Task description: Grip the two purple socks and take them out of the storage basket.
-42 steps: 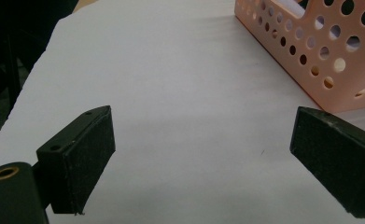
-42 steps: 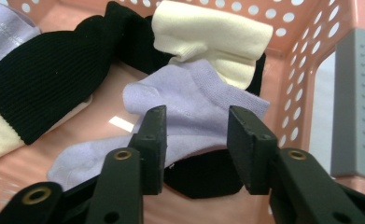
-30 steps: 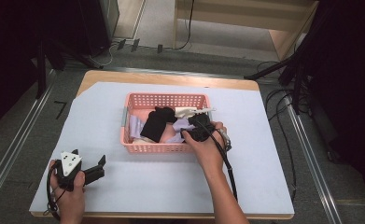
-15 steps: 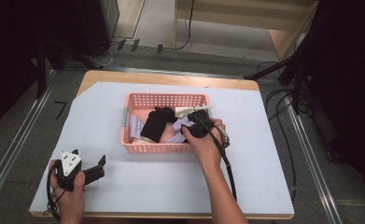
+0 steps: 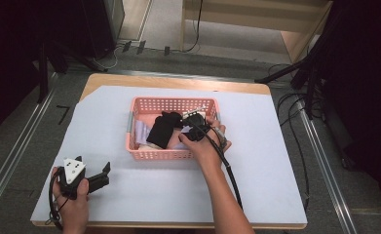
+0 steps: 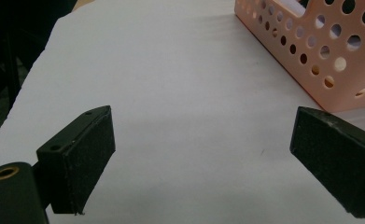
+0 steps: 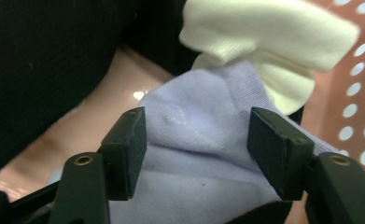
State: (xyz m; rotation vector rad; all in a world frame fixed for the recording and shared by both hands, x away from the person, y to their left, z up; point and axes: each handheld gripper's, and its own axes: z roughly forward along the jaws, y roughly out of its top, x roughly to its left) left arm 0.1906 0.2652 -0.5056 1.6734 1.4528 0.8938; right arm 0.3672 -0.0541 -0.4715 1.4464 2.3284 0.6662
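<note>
A: Quick rundown, L to R pls. What's the left gripper [image 5: 103, 174] doing?

B: Sitting at the near left corner of the white sheet [image 5: 276, 146] covering the table, held in the person's left hand [image 5: 73, 204]. Jaws are standing wide apart w/ nothing btwn them, just bare sheet in the left gripper view. It's pointing toward the pink basket [image 5: 144, 154], well apart from it; a perforated corner of the basket is showing at the top right of that view.

A: And the basket itself?

B: Sitting mid-table, holding a pile of socks. A black sock [image 5: 162, 129] is lying across the middle. Lilac fabric is showing to its left and also under the right gripper.

A: Right gripper?

B: The right gripper [image 5: 190, 122] is reaching into the basket's right half, the right hand [image 5: 208, 146] hanging over the near rim. Jaws are spread, and they've just been opening a bit more. In the right gripper view a lilac sock [image 7: 203, 140] is lying btwn the pads [image 7: 132, 140], but they aren't pressing on it. Can't tell if they're brushing it.

A: Anything round it?

B: A cream sock [image 7: 264, 37] is lying just beyond the lilac one, touching it, w/ the black sock at the left of that view.
</note>
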